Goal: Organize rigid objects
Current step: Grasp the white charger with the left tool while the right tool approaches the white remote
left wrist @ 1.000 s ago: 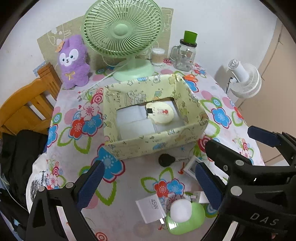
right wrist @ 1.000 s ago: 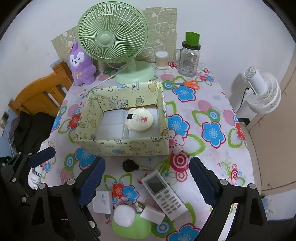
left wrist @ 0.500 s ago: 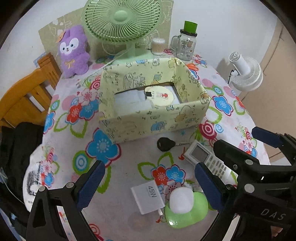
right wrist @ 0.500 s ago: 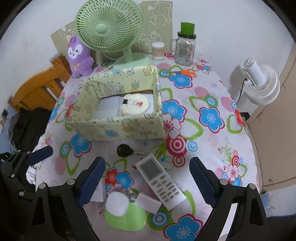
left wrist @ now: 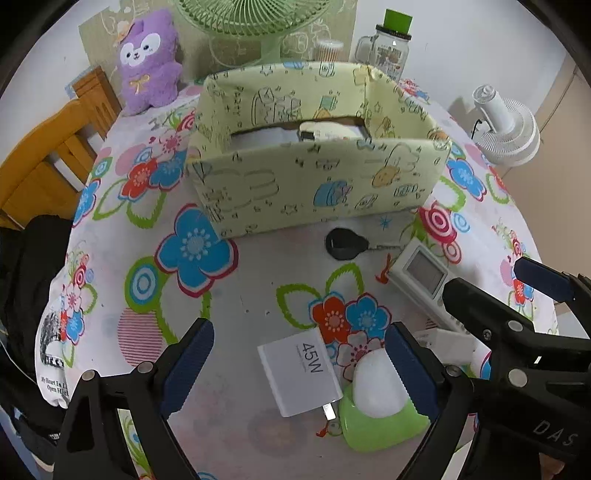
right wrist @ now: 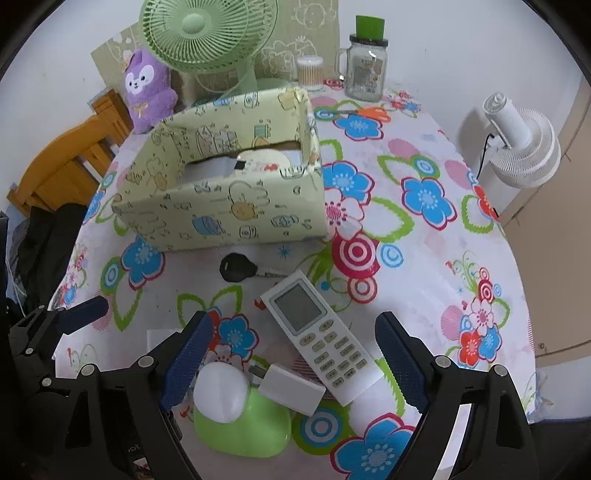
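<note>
A yellow-green patterned box [left wrist: 317,184] [right wrist: 229,210] holds white items and a round cream piece. In front of it lie a black key fob [left wrist: 345,243] [right wrist: 236,267], a white remote [right wrist: 317,332] [left wrist: 419,273], a white 45W charger [left wrist: 301,371], a small white plug [right wrist: 291,387] and a green lamp with a white dome [left wrist: 376,398] [right wrist: 236,410]. My left gripper [left wrist: 299,328] hangs over the charger, jaws wide and closing, pads touching nothing. My right gripper [right wrist: 293,321] hangs over the remote, jaws also wide and closing, pads clear of it.
A green desk fan [right wrist: 210,29], a purple plush [left wrist: 149,59], a glass jar with a green lid [right wrist: 365,62] and a swab pot [right wrist: 310,72] stand at the back. A wooden chair [left wrist: 48,162] is on the left, a white fan [right wrist: 521,147] beyond the table's right edge.
Both grippers have come down toward the table, so the charger, lamp and remote look larger and closer. Both pairs of jaws have narrowed slightly. Nothing on the table has moved.
</note>
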Action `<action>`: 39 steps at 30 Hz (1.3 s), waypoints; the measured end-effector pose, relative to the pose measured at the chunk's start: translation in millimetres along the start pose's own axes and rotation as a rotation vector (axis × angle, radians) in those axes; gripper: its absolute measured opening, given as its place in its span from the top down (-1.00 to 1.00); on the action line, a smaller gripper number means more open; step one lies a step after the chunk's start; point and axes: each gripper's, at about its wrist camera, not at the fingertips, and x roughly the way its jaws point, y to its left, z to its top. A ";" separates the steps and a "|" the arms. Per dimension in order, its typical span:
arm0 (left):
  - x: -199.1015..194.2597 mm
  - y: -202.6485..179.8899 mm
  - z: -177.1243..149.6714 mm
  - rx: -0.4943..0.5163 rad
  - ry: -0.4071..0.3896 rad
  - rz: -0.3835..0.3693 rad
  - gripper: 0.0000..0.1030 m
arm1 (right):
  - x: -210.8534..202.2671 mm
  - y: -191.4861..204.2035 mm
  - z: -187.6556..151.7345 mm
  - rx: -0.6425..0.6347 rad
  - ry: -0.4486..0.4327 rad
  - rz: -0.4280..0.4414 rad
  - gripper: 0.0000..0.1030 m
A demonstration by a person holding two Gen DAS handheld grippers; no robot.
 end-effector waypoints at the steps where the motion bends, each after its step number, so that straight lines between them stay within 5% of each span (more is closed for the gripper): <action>1: 2.5 0.7 -1.9 -0.003 0.006 0.001 -0.84 | 1.9 0.0 -1.1 -0.002 0.003 -0.001 -0.77; 22: 33.1 10.0 -24.6 -0.043 0.094 0.008 -0.63 | 38.4 0.2 -18.9 -0.006 0.083 -0.018 -0.76; 32: 40.0 8.4 -29.0 -0.055 0.114 -0.013 -0.19 | 52.1 -5.2 -21.6 0.003 0.103 -0.030 -0.76; 39: 41.3 7.8 -27.0 -0.056 0.117 -0.004 -0.09 | 59.1 -8.9 -18.4 -0.002 0.113 -0.043 -0.76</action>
